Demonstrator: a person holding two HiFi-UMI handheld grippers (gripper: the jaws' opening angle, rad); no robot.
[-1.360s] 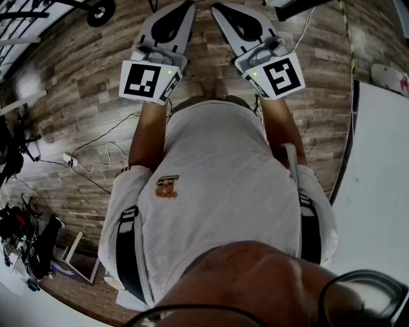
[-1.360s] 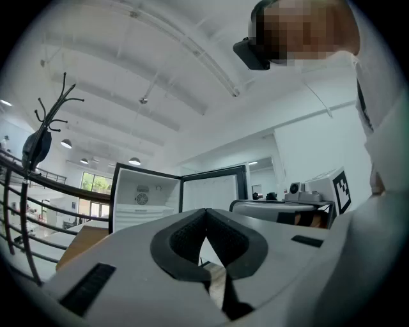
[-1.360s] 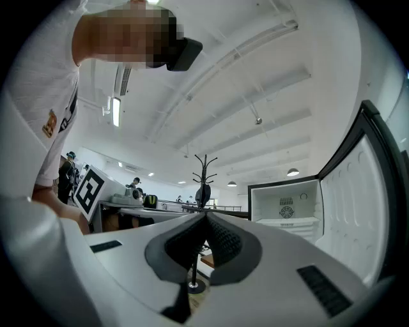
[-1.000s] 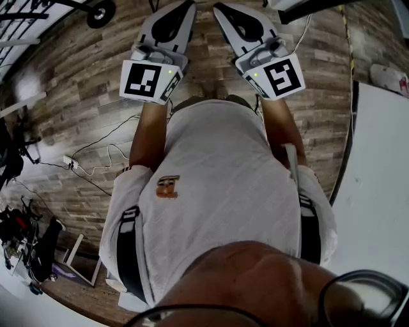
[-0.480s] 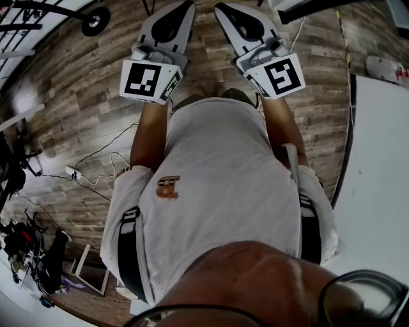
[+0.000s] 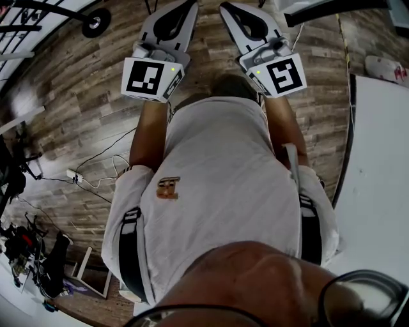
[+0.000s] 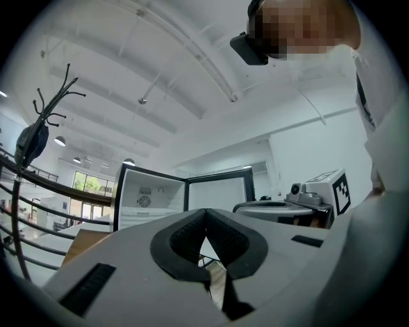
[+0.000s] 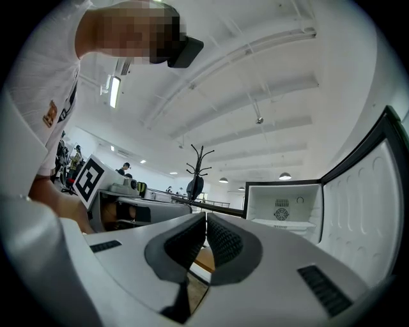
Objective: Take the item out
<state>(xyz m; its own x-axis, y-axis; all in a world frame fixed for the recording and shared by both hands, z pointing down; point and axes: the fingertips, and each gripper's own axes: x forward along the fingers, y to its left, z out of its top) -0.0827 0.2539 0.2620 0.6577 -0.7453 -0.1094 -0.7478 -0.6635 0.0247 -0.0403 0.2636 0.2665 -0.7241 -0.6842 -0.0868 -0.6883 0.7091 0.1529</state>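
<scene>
In the head view I hold both grippers out over the wooden floor, side by side in front of my chest. My left gripper (image 6: 186,6) and right gripper (image 6: 227,7) are shut and hold nothing. The left gripper view shows my left gripper (image 7: 205,211) with its black pads pressed together. Behind it stands an open white fridge (image 7: 151,197). In the right gripper view my right gripper (image 8: 206,216) is likewise shut and bare, with the same open fridge (image 8: 283,209) and its door (image 8: 374,195) beyond. No item shows on the fridge shelves from here.
A white table (image 6: 378,185) runs along the right of the head view. Cables and a power strip (image 6: 75,174) lie on the floor at the left. A coat stand (image 8: 195,177) rises behind a railing. Bags and gear (image 6: 25,249) sit at the lower left.
Both grippers have drifted slightly up and to the right in the head view. They stay shut and side by side.
</scene>
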